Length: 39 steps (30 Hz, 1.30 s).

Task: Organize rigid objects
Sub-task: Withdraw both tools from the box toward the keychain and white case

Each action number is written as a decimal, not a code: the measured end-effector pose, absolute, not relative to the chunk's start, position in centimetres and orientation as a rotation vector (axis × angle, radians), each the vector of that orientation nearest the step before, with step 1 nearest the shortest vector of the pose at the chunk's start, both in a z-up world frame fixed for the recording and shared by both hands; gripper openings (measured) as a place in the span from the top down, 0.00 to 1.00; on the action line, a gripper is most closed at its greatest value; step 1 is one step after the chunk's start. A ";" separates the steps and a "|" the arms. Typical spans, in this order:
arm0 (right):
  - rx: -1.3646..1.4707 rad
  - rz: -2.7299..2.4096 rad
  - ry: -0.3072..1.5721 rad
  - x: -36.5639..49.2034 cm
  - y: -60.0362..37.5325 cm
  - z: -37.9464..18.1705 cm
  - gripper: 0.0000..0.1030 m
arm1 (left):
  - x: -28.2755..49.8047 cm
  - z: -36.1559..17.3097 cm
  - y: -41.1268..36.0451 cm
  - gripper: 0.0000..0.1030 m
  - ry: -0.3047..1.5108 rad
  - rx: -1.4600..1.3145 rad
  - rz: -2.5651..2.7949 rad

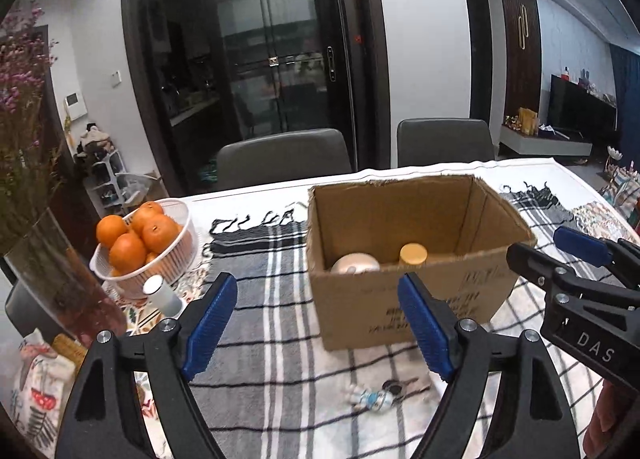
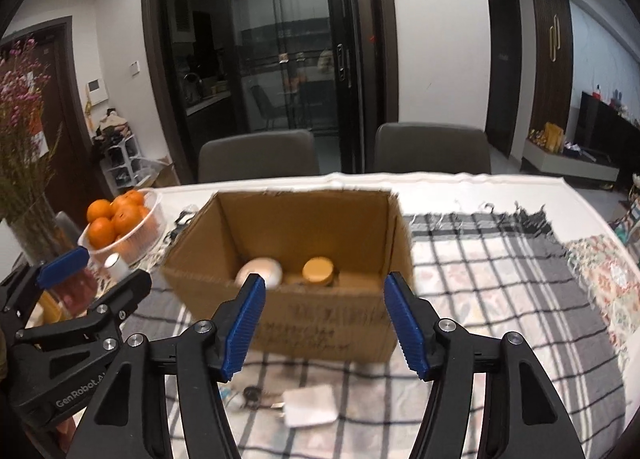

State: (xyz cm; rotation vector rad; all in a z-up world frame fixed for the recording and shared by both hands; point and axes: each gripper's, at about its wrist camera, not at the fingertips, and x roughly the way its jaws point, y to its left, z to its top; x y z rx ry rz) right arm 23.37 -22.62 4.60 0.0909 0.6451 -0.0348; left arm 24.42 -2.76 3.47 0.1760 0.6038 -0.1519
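At the far left of the counter [image 1: 560, 175] a glass vase [image 1: 60, 283] of purple-pink flowers stands beside a white slatted basket [image 1: 182, 255] heaped with oranges [image 1: 138, 235]. A small white cylindrical bottle [image 1: 160, 295] stands upright just in front of the basket, on the edge of a grey plaid cloth [image 1: 276, 299] that covers most of the counter.

The left gripper [image 1: 318, 333] hangs above the cloth with its blue-padded fingers [image 1: 210, 325] spread wide apart and nothing between them. Below it on the cloth lie a small astronaut figurine [image 1: 370, 397] and, touching or just beside it, a set of keys [image 1: 394, 385]; the right wrist view also shows a flat white tag [image 2: 310, 405] next to the keys.

Further right, an open cardboard box [image 1: 404, 299] sits on the cloth. Inside it, near the front wall, a rounded pale object [image 1: 354, 263] lies beside a jar with a yellow lid [image 1: 413, 254].

The right gripper [image 2: 324, 325] hovers in front of the box, its fingers [image 2: 406, 325] moderately open and empty. Two grey chairs [image 1: 286, 157] stand behind the counter.
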 end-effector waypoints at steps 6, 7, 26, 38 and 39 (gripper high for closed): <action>0.102 -0.008 0.684 21.7 -21.8 2.7 0.39 | 22.2 2.1 -1.9 0.19 0.601 0.207 -0.144; 0.098 -0.009 0.686 21.5 -21.6 2.5 0.39 | 21.8 1.9 -1.9 0.19 0.603 0.209 -0.145; 0.062 0.022 0.780 19.3 -20.3 -2.8 0.35 | 19.7 -4.0 -0.8 0.19 0.705 0.241 -0.222; 0.062 0.031 0.848 20.1 -20.0 -6.0 0.35 | 20.5 -7.1 -1.1 0.19 0.770 0.245 -0.300; 0.060 0.032 0.855 20.2 -20.1 -6.2 0.35 | 20.6 -7.3 -1.1 0.19 0.773 0.242 -0.306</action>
